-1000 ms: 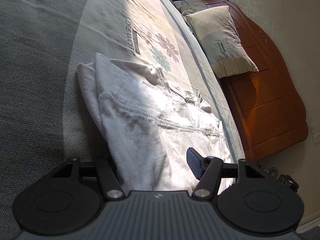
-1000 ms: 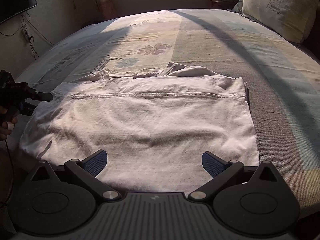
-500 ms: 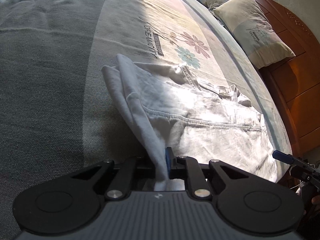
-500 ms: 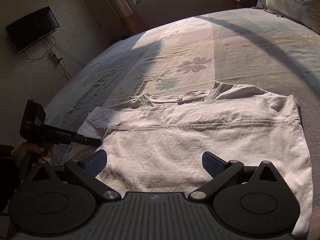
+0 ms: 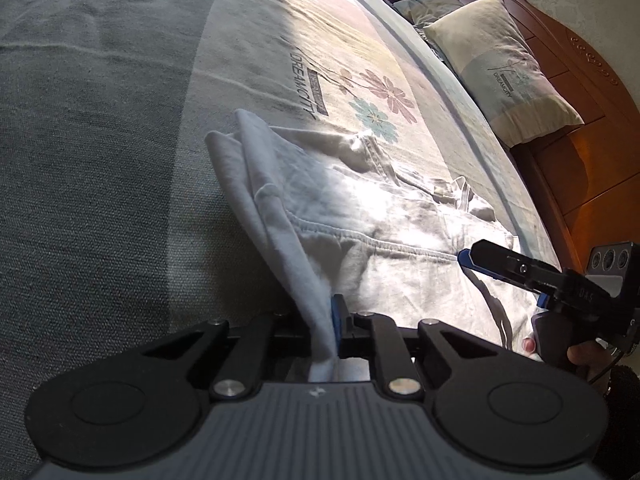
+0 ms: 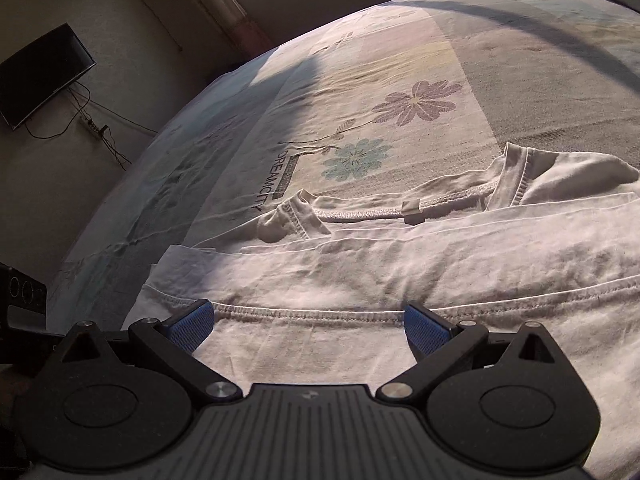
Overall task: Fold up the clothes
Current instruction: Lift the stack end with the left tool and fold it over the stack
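Observation:
A white T-shirt [image 5: 400,216] lies partly folded on the bed, its collar toward the flower print. My left gripper [image 5: 330,320] is shut on the shirt's near edge and lifts a ridge of cloth off the bed. In the right wrist view the shirt [image 6: 400,264] fills the lower half, with its stitched hem running between the fingers. My right gripper [image 6: 308,326] is open just above the cloth. It also shows at the right of the left wrist view [image 5: 464,258], low over the shirt.
The bedspread [image 5: 100,120] is grey with a pale flowered panel. A pillow [image 5: 500,68] leans on the wooden headboard [image 5: 580,152] at the right. In the right wrist view a wall TV [image 6: 40,76] and cables hang beyond the bed's left edge.
My left gripper closed on the shirt's edge and has lifted it slightly. My right gripper, still open, moved forward and lower over the shirt toward the hem.

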{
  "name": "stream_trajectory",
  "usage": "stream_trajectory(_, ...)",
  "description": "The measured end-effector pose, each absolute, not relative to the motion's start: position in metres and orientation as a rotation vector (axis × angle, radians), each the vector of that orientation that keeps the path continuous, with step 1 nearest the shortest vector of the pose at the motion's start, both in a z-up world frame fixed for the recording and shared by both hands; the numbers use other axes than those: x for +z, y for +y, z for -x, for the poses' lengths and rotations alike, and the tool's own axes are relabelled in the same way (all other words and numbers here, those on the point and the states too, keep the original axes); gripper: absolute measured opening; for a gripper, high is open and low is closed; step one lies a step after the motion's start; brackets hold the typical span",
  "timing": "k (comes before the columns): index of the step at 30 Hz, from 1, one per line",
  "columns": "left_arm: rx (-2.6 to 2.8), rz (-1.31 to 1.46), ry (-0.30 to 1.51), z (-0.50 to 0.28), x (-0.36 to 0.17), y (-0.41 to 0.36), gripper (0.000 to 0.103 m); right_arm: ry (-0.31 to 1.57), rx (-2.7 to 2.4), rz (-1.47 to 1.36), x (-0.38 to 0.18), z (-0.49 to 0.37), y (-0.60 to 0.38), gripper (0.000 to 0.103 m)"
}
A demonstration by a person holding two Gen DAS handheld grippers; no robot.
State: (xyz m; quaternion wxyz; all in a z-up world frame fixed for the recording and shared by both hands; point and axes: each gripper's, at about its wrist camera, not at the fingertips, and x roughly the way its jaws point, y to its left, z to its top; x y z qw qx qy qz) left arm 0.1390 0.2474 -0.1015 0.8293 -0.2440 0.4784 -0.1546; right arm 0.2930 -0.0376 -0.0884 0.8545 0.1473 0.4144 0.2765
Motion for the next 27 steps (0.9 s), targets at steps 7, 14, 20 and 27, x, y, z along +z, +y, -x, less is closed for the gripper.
stream_trajectory(7, -0.324, 0.51, 1.011, -0.139, -0.1, 0.246, 0.014, 0.861, 0.564, -0.304, -0.081, -0.3, -0.04, 0.103)
stream_trajectory(14, -0.27, 0.493, 1.014, -0.138, -0.095, 0.238, 0.013, 0.859, 0.592, -0.294, -0.071, -0.254, -0.072, 0.103)
stream_trajectory(20, -0.209, 0.464, 1.028, -0.139, -0.087, 0.227, 0.008, 0.824, 0.57, -0.256, -0.057, -0.207, -0.109, 0.103)
stream_trajectory(27, -0.189, 0.413, 1.011, -0.136, -0.065, 0.211, 0.006, 0.791, 0.509, -0.274, -0.05, -0.173, -0.153, 0.103)
